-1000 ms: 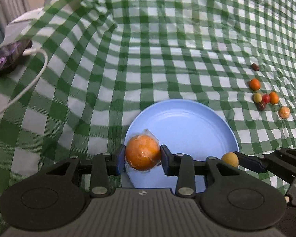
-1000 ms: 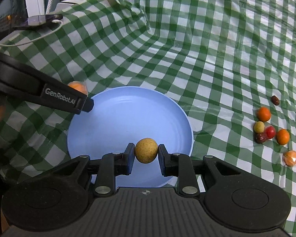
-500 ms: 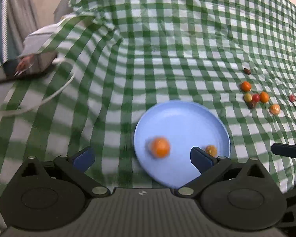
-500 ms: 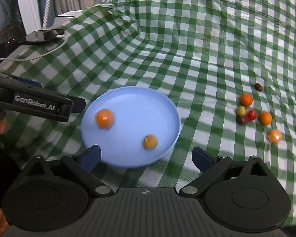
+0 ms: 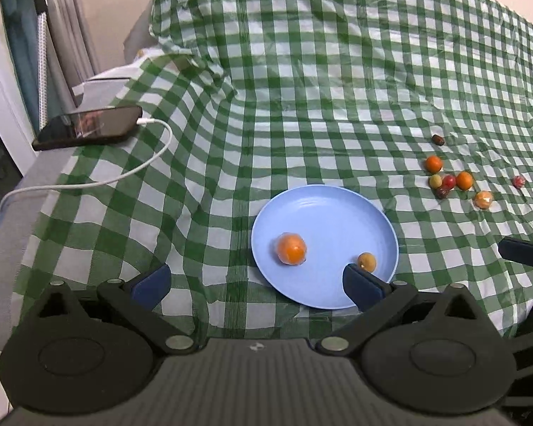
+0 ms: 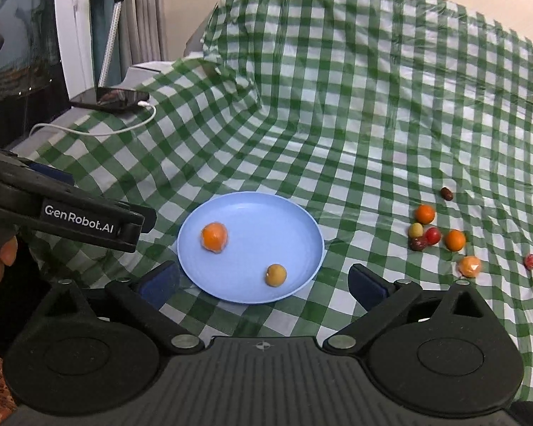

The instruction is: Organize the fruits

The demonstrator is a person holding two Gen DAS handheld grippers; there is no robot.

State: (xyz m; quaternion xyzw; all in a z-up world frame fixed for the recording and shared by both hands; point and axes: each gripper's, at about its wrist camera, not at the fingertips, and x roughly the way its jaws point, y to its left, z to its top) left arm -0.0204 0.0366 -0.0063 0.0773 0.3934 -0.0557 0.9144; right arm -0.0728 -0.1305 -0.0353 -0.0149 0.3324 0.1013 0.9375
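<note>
A blue plate [image 5: 337, 209] [image 6: 252, 209] lies on the green checked cloth. On it lie a wrapped orange [image 5: 292, 249] [image 6: 214, 236] and a small tan fruit [image 5: 367, 261] [image 6: 276, 275]. My left gripper [image 5: 256, 284] is open and empty, raised near the plate's near-left edge. My right gripper [image 6: 263, 282] is open and empty, raised over the plate's near edge. A cluster of small fruits [image 5: 447, 181] [image 6: 433, 236] lies on the cloth to the right, with a wrapped orange [image 5: 484, 199] [image 6: 469, 266] beside it.
A phone [image 5: 89, 131] [image 6: 112, 98] on a white charging cable [image 5: 124, 174] lies at the far left edge. The left gripper's arm [image 6: 71, 218] shows at left in the right wrist view. A lone red fruit [image 5: 518, 181] [image 6: 531, 261] lies far right.
Both grippers opened and let go: the wrapped orange and the tan fruit now lie on the plate. Both grippers have pulled up and back from the plate.
</note>
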